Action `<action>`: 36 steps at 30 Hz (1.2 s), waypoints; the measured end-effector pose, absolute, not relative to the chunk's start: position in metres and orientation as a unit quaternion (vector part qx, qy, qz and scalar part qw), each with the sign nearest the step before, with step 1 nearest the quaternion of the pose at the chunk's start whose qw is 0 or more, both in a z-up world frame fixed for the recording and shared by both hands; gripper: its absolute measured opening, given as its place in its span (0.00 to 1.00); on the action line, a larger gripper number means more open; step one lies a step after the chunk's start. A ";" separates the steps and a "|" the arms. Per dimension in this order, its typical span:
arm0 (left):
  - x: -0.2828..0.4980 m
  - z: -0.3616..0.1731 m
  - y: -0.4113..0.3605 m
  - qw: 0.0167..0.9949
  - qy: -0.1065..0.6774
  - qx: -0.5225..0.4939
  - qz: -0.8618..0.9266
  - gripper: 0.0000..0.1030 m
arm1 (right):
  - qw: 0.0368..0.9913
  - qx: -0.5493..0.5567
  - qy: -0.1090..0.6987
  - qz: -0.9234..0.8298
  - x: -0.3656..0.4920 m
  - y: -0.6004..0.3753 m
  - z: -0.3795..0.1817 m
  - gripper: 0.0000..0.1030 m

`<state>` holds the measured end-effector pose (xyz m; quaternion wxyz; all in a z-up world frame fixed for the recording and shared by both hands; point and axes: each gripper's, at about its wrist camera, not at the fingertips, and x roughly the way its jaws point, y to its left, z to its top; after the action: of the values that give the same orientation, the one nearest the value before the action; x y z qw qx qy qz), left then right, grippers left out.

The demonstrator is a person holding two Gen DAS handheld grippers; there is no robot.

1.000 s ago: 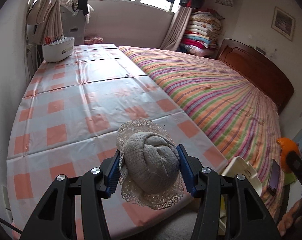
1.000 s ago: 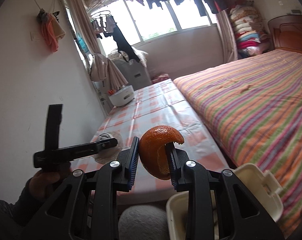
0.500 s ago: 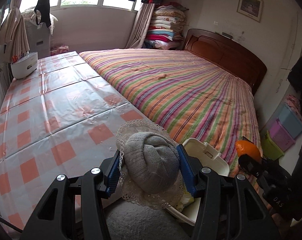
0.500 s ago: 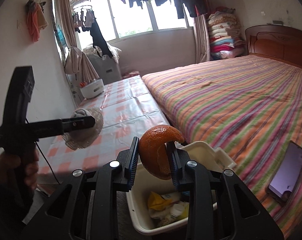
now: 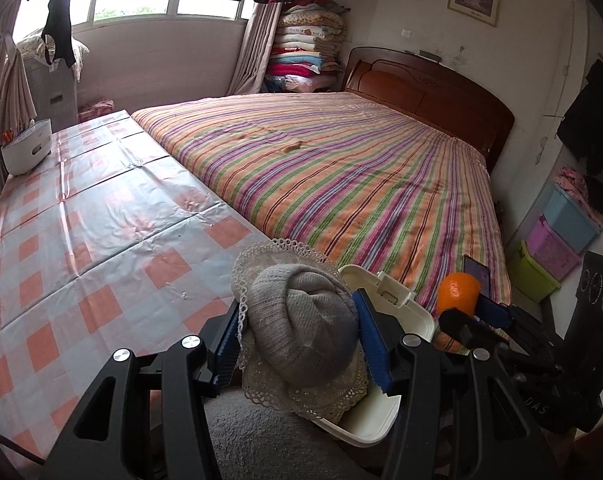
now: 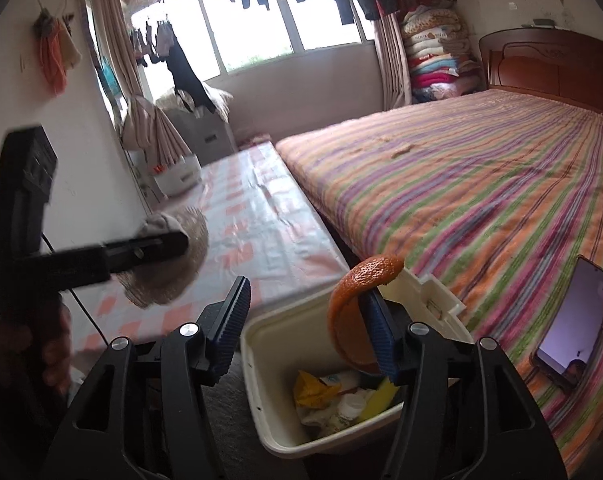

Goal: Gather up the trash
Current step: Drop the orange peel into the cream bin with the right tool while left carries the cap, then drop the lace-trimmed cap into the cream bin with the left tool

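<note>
My left gripper is shut on a grey knitted bundle with a lace rim, held above the near corner of the white trash bin. In the right wrist view my right gripper hangs over that bin and its jaws are opening. A curled orange peel clings to the right finger, and the left pad stands well apart from it. The left gripper with its bundle shows blurred at the left. The peel also shows in the left wrist view.
The bin holds a yellow wrapper and other rubbish. A phone lies on the striped bed. A checked tablecloth covers the table, with a white appliance at its far end. Coloured storage boxes stand at the right.
The right jaws have spread and let go of the peel, which now hangs on the right finger over the bin. The left gripper has swung right with the bundle, from the table to the bin.
</note>
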<state>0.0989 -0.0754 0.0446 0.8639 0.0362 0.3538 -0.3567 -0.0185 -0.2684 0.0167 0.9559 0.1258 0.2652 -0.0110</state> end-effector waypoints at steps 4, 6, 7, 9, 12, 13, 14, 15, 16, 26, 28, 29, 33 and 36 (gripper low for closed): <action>0.099 0.043 -0.079 0.861 0.357 0.039 -0.359 0.50 | 0.953 0.150 0.262 0.025 -0.022 -0.265 0.014 0.54; 0.099 0.042 -0.079 0.861 0.358 0.038 -0.359 0.50 | 0.956 0.119 0.267 0.007 -0.020 -0.260 0.017 0.54; 0.100 0.043 -0.079 0.861 0.358 0.037 -0.359 0.50 | 0.951 0.104 0.292 -0.006 -0.013 -0.259 0.012 0.54; 0.099 0.042 -0.079 0.861 0.357 0.038 -0.360 0.50 | 0.937 0.133 0.324 -0.006 -0.005 -0.266 -0.001 0.54; 0.099 0.043 -0.080 0.862 0.355 0.042 -0.360 0.50 | 0.936 0.174 0.307 -0.006 -0.010 -0.275 0.000 0.54; 0.099 0.042 -0.080 0.861 0.357 0.041 -0.360 0.50 | 0.938 0.161 0.305 -0.015 -0.010 -0.273 0.002 0.54; 0.099 0.042 -0.082 0.860 0.359 0.041 -0.361 0.50 | 0.940 0.145 0.309 -0.024 -0.008 -0.270 0.003 0.55; 0.100 0.041 -0.084 0.859 0.360 0.041 -0.362 0.50 | 0.939 0.130 0.317 -0.018 -0.005 -0.263 0.004 0.55; 0.099 0.041 -0.085 0.858 0.361 0.044 -0.363 0.50 | 0.941 0.128 0.313 -0.004 -0.006 -0.258 0.007 0.55; 0.100 0.040 -0.097 0.851 0.366 0.050 -0.373 0.50 | 0.950 0.201 0.237 -0.040 -0.023 -0.288 0.029 0.56; 0.099 0.039 -0.103 0.849 0.366 0.053 -0.377 0.50 | 0.954 0.200 0.219 -0.051 -0.030 -0.293 0.037 0.58; 0.099 0.039 -0.106 0.847 0.367 0.056 -0.380 0.50 | 0.955 0.199 0.211 -0.056 -0.032 -0.293 0.041 0.61; 0.092 0.035 -0.125 0.839 0.368 0.075 -0.394 0.50 | 0.961 0.199 0.176 -0.076 -0.038 -0.309 0.049 0.63; 0.088 0.031 -0.137 0.834 0.371 0.088 -0.399 0.50 | 0.961 0.200 0.169 -0.087 -0.045 -0.314 0.038 0.64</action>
<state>0.0882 -0.1373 0.0307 0.8339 0.0881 0.3708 -0.3993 -0.0445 -0.3142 0.0382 0.9612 0.2003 0.1686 -0.0870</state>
